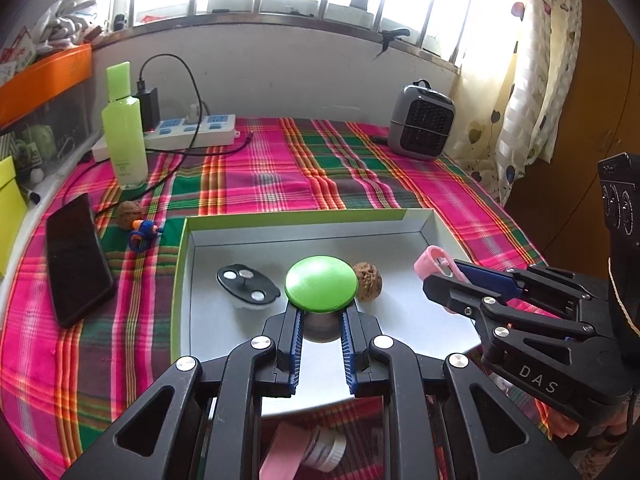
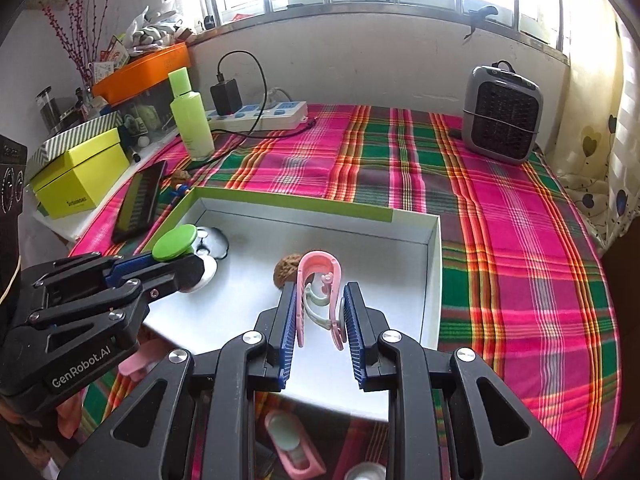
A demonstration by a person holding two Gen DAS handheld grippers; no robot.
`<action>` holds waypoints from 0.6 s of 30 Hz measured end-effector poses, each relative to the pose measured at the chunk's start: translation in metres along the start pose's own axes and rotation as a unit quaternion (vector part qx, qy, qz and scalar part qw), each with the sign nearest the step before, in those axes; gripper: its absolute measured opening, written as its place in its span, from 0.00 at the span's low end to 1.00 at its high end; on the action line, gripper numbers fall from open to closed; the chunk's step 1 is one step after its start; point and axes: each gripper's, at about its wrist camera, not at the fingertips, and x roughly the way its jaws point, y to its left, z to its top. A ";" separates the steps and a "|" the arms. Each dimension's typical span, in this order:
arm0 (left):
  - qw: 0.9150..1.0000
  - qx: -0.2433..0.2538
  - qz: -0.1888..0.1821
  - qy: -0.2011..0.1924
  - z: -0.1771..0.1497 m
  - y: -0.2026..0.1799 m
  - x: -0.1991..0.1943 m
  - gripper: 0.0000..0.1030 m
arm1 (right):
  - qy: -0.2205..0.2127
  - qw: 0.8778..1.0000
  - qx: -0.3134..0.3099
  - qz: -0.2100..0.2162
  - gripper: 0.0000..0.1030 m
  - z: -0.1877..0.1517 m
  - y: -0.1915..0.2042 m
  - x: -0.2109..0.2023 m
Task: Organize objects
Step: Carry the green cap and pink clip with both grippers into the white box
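Tongs grip green-capped jar (image 1: 321,286) and pink clip (image 2: 320,296) over tray (image 2: 434,264), right floor bare.

Left tongs (image 1: 322,322) and right tongs (image 2: 320,312): black linkage arms with silver screws, triangular cutouts and blue ribbed pads. White lettering reads "DAS" on the right, "GenRobot.AI" on the left.

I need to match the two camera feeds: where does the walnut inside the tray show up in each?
Left wrist: walnut mid-frame, just right of the green lid.
Right wrist: walnut mid-frame, just left of the pink clip.
Shared landmark: grey heater at the back right.
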 end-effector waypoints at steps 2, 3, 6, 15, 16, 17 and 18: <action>1.000 0.001 0.000 0.003 0.004 0.000 0.007 0.15 | 0.006 1.000 0.002 -0.002 0.24 0.004 -0.003 0.007; 1.000 0.003 -0.001 0.004 0.006 0.000 0.009 0.15 | 0.008 1.000 0.004 -0.002 0.24 0.006 -0.004 0.011; 1.000 0.004 -0.002 0.008 0.012 0.000 0.019 0.15 | 0.016 1.000 0.008 -0.003 0.24 0.011 -0.007 0.022; 1.000 -0.003 -0.005 0.026 0.023 0.003 0.044 0.15 | 0.033 0.999 0.020 -0.011 0.24 0.020 -0.015 0.047; 1.000 -0.006 -0.009 0.029 0.024 0.004 0.046 0.15 | 0.035 0.999 0.019 -0.012 0.24 0.021 -0.015 0.050; 0.999 -0.005 -0.008 0.030 0.025 0.004 0.049 0.15 | 0.038 0.999 0.019 -0.014 0.24 0.022 -0.016 0.051; 0.999 -0.001 -0.005 0.032 0.026 0.003 0.051 0.15 | 0.039 0.999 0.020 -0.015 0.24 0.023 -0.017 0.053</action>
